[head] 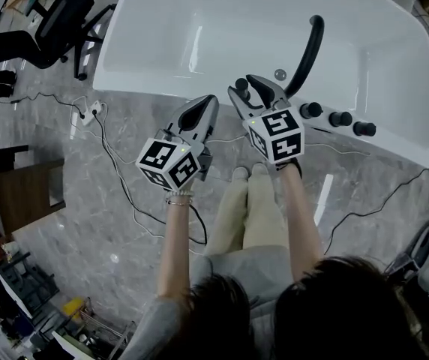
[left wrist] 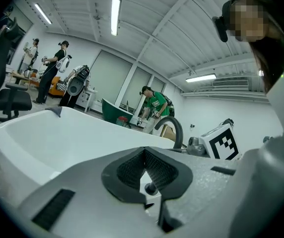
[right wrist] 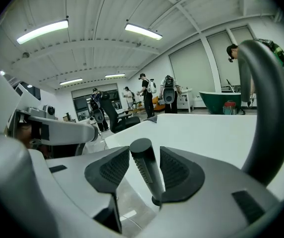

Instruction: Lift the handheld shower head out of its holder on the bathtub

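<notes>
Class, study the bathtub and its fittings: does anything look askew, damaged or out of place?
Nothing stands out. The handheld shower head stands in its holder on the bathtub rim, between the right gripper's open jaws.

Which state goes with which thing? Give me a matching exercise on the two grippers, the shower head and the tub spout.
Things:
1 left gripper
2 right gripper
3 shower head
4 spout

States:
A straight stick standing up
B jaws together
C curved arch
D jaws apart

Pairs: 1-B, 2-D, 3-A, 4-C
</notes>
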Motion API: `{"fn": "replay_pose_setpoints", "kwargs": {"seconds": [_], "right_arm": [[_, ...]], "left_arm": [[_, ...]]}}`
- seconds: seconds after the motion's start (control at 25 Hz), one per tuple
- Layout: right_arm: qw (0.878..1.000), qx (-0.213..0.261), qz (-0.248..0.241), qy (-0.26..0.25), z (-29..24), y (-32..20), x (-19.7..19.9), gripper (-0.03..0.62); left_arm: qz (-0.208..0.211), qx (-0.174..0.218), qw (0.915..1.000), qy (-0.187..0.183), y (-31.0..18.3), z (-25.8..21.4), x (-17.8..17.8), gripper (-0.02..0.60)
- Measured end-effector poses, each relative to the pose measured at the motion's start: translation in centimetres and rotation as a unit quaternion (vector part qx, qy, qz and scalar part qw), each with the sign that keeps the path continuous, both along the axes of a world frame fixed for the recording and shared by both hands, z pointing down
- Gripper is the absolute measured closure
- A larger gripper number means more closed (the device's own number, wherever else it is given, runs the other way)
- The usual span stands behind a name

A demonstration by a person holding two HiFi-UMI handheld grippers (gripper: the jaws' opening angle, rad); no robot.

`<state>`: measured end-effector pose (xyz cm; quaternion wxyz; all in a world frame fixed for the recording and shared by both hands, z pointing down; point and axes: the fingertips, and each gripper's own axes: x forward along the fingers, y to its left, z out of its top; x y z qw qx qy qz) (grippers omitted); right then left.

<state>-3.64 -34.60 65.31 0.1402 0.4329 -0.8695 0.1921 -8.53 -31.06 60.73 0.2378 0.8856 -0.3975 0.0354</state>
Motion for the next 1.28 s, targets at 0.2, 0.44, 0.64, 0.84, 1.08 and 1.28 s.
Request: {"fn": "replay_pose_setpoints", "kwargs": {"seconds": [0.2, 0.44, 0.64, 0.84, 1.08, 1.28], "right_arm": [[1.0, -0.009, 0.013, 0.0, 2.1, -0.2, -0.2, 0.424], [1.0, -0.023, 0.018, -0.001, 4.0, -0.4, -0.7, 0.424], [0.999, -0.033, 0.029, 0.009, 5.3, -0.9, -0.4, 0.425], [0.999, -0.027, 0.025, 0.025, 5.7, -1.2, -0.5, 0.425], [0.998, -0.006, 0.021, 0.06, 5.7, -1.1, -0.5, 0.45], [0.997, -0.004, 0.033, 0.07, 5.5, -1.1, -0.4, 0.457]], "left_arm": [[0.015, -0.013, 0.9998, -0.004, -0.2, 2.1, -0.1, 0.577], [0.028, -0.03, 0.9991, -0.008, -0.1, 4.2, -0.2, 0.577], [0.037, -0.038, 0.9986, -0.008, -0.2, 5.2, 0.3, 0.577], [0.045, -0.041, 0.9981, -0.008, -0.3, 5.8, 0.6, 0.577], [0.045, -0.046, 0.9979, -0.007, -0.1, 6.4, 0.4, 0.577], [0.044, -0.05, 0.9978, -0.004, 0.1, 6.8, 0.2, 0.577]]}}
